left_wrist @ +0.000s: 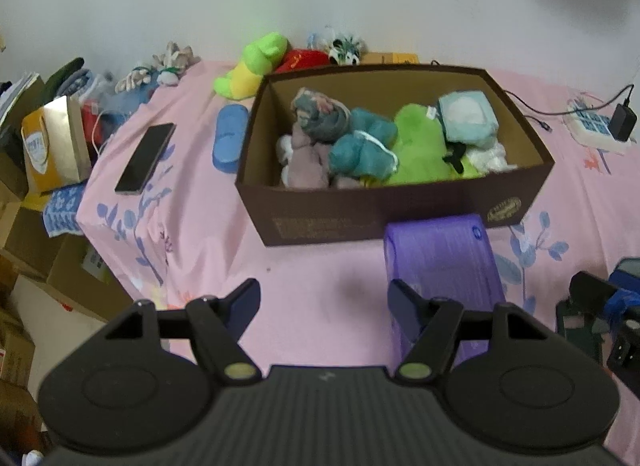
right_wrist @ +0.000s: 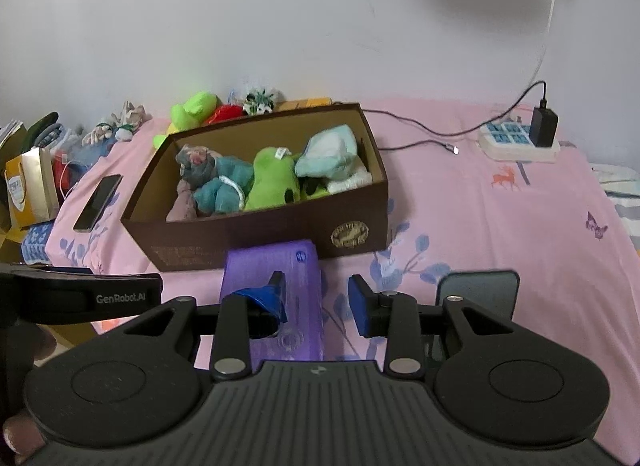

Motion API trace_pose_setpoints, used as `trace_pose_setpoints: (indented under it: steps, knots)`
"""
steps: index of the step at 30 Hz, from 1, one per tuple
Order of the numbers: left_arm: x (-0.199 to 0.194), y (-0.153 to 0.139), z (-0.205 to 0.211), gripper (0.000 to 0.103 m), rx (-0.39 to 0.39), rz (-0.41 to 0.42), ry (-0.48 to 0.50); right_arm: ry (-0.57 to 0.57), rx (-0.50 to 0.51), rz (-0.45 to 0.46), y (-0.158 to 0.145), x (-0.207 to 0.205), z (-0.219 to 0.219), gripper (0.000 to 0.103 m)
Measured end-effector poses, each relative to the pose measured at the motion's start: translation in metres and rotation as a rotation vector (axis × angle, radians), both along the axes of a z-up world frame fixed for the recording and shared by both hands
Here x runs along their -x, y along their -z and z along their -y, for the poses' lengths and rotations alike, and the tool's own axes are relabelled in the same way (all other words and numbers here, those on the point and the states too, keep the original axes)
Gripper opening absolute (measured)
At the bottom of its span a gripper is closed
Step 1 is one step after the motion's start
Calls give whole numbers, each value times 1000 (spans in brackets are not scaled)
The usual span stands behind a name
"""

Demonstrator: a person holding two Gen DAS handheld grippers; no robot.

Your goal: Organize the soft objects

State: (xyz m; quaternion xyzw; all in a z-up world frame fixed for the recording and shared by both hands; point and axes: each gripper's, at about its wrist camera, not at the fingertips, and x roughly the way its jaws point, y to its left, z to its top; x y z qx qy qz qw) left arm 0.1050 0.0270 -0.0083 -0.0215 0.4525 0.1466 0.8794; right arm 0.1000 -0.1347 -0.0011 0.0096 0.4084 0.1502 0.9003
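**Plush toys packed in the brown box, both claws empty**

Plush toys (left_wrist: 372, 141) fill the brown cardboard box (left_wrist: 360, 209) that sits ahead of both our claws on the pink bedsheet (left_wrist: 312, 286). We see the box's long axis running across the view, left to right, with its open top facing up. Inside, a grey-pink toy (right_wrist: 196, 161) lies at the left end, a teal one (right_wrist: 224, 185) beside it, a green one (right_wrist: 272, 181) in the middle and a pale blue one (right_wrist: 332, 153) at the right end.

A purple pack (left_wrist: 440, 262) lies between the box and us, its long axis pointing away toward the box. Our left gripper (left_wrist: 324, 302) stands wide with nothing between its fingers; the pack is just right of its gap. Our right gripper (right_wrist: 318, 298) stands narrower, also empty, hovering above the pack's right edge.

Farther back left, a phone (left_wrist: 146, 157) rests flat on the sheet.
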Motion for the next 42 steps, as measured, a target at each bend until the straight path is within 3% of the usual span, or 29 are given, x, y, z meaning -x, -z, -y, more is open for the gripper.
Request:
trace_pose_setpoints:
  steps: [13, 29, 42]
  knots:
    - [-25, -14, -19, 71, -44, 40, -4, 34, 0, 65, -14, -27, -18, 18]
    - [-39, -6, -31, 74, -14, 28, 5, 45, 17, 61, -8, -35, -30, 18]
    - [-39, 0, -37, 87, 35, 39, 27, 36, 31, 44, 0, -36, -36, 18]
